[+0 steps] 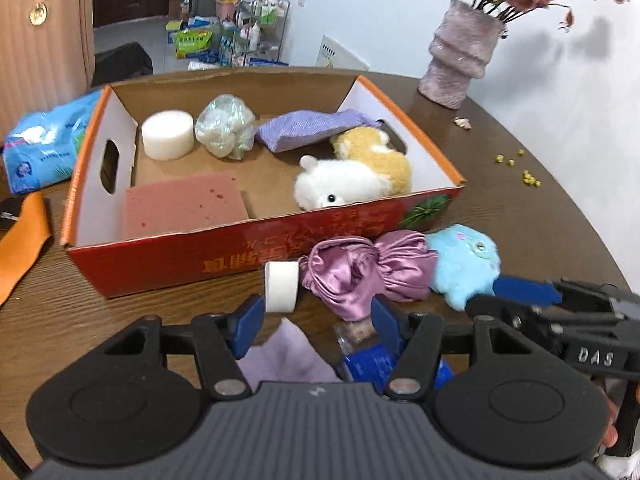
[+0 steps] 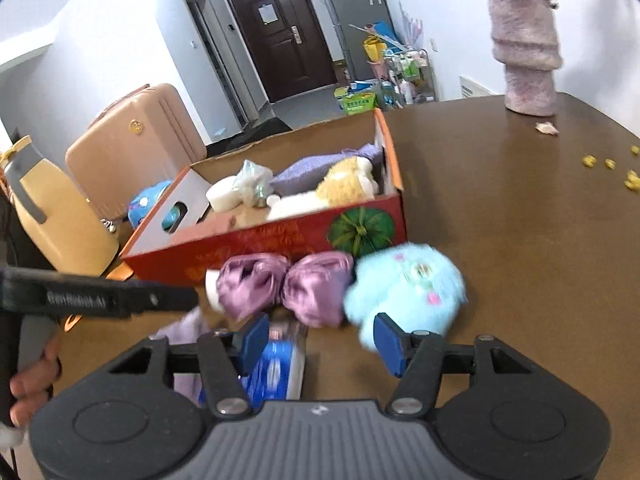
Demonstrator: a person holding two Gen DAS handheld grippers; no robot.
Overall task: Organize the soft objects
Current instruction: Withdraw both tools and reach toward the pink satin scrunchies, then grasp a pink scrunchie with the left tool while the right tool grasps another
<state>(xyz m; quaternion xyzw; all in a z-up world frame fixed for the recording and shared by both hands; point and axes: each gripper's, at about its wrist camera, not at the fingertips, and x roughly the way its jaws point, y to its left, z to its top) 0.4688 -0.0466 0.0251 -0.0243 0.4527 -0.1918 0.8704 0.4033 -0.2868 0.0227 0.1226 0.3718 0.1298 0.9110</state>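
While several soft things are yet outside the red cardboard box, the lines below are set out with that box as landmark.

Box contents: a pink sponge block, a white foam cylinder, a crumpled clear plastic bag, a lilac woven cloth and a white-and-yellow plush animal are seen inside the box.

Things left out: a small white foam roll, a mauve satin scrunchie bundle and a light-blue fluffy plush toy are lined up just in front of the box's near wall; a pale lilac cloth and a blue plastic packet are nearer still.

Left gripper: its jaws are parted and nothing is pinched; it is held in front of the box, over the foam roll and the scrunchie bundle.

Right gripper: its jaws are likewise parted and empty; its right pad is close against the blue plush, whether touching cannot be told.

Step judged in hand: a grasp on the blue plush.

Advice: the plush's body should be straddled, then clamped deeply enough that the fluff is not merely nipped.

Risk: the neighbouring scrunchie bundle may be dragged along.
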